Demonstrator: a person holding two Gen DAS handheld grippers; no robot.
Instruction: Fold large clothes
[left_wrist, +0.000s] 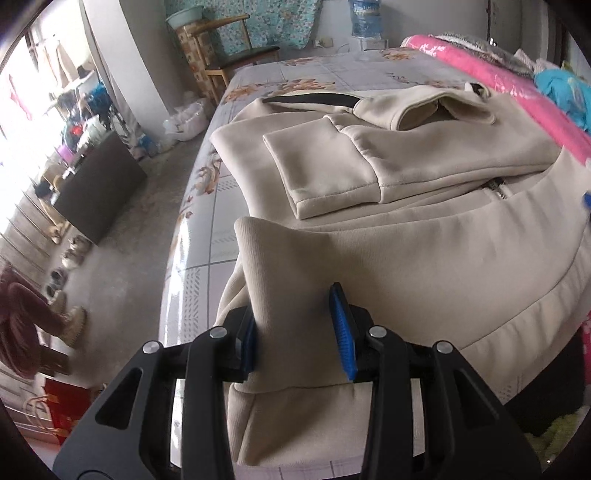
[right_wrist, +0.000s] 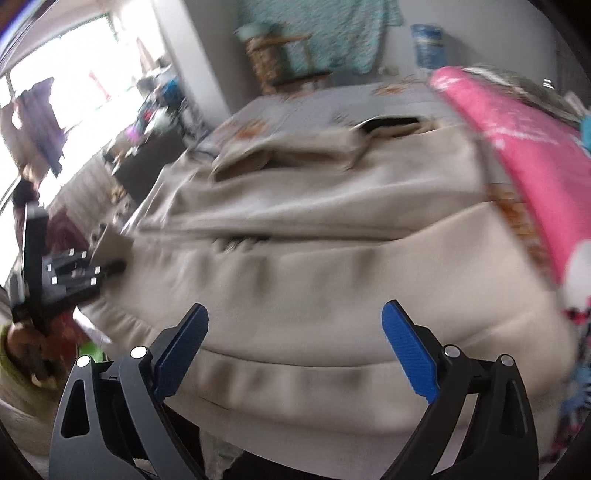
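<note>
1. At the far left, the bed's edge (left_wrist: 192, 236) is seen to drop to bare floor (left_wrist: 122, 236), with shoes and a dark cabinet (left_wrist: 99, 192) standing well apart from it; open room for swinging cloth is judged to lie on that side.

2. The left gripper (left_wrist: 295, 328) is seen closed upon a raised bunch of the beige jacket (left_wrist: 424, 251), taken near the lower hem corner at the bed's near left edge. The cloth is pinched between the blue pads (left_wrist: 341, 332) and stands up in a ridge above them.

3. The jacket is spread across the bed ahead of both grippers, its long axis running away from them toward the collar (left_wrist: 436, 107) at the far end. One sleeve (left_wrist: 332, 170) is already laid across the chest, and the zip (left_wrist: 498, 188) lies to the right of centre.

4. The right gripper (right_wrist: 295, 350) is held wide open over the hem band (right_wrist: 314, 380), nothing being gripped; the view is blurred, so contact cannot be judged. The hem's right portion is the nearer to it.

5. The coming move is judged to depend on the hem being carried forward along the long axis toward the collar.

6. At the right, a pink blanket (left_wrist: 517, 77) borders the jacket closely, so less free room is left there.
</note>
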